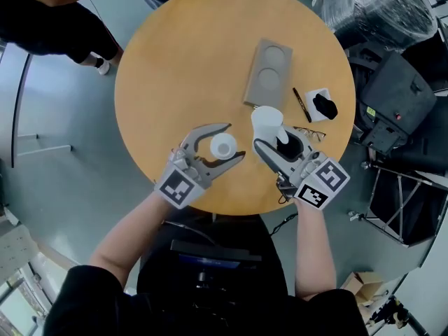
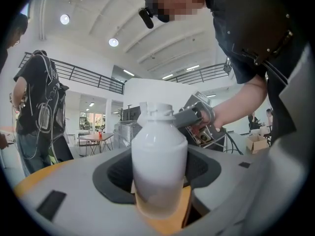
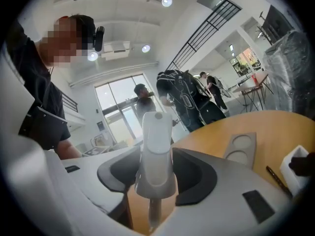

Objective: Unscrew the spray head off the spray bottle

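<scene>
White spray bottle (image 2: 158, 151) (neck bare) gripped by left tongs (image 2: 158, 177), spray head (image 3: 156, 144) by right tongs (image 3: 156, 180).

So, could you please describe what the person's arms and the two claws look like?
The left claw and the right claw are both light grey plastic, with curved fingers lined by dark pads. Each carries a cube with black-and-white square markers at its rear. The forearms are bare; the person wears a black short-sleeved top.
</scene>
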A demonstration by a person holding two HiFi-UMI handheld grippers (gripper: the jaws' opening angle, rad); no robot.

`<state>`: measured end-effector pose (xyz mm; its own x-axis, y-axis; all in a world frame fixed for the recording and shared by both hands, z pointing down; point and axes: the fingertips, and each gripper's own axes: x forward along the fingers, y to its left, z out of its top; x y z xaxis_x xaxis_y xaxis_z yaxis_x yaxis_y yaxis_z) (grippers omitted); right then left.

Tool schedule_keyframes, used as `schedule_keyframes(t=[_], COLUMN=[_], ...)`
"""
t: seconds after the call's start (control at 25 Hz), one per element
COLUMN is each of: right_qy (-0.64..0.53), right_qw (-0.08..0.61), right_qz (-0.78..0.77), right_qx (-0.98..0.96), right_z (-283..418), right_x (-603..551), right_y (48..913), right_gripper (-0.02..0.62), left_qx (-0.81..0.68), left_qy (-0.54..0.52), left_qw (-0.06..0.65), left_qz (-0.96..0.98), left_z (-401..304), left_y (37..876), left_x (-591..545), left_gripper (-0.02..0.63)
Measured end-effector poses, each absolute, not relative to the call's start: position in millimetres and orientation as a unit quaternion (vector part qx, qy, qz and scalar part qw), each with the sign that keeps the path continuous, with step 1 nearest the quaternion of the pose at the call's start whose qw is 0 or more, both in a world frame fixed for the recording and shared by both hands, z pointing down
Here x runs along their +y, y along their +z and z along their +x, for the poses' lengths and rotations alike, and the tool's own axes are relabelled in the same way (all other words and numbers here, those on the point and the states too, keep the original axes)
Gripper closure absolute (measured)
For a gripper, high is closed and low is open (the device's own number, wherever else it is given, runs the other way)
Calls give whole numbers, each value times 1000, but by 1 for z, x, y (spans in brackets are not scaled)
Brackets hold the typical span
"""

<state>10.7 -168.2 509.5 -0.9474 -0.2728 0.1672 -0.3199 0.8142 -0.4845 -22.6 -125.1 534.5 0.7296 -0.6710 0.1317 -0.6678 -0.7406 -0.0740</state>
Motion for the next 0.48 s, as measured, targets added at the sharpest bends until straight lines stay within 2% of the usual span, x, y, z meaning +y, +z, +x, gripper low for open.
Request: schedule_keyframes(t=[0.16,0.48], right_qy=[301,385], right_qw=[88,149], right_qz=[174,208], right_qx=[-933,-887], right_z=[8,6], right_x=[-175,-186], right_y=[584,725], right_gripper=[373,374], left_qx=[347,371], left_qy=[-89,-97], left_qw=[16,-33], left_qz=[-934,-923], left_z=[-21,-25], left_y=[580,699], left_x=[-133,-158], left_gripper=[299,301])
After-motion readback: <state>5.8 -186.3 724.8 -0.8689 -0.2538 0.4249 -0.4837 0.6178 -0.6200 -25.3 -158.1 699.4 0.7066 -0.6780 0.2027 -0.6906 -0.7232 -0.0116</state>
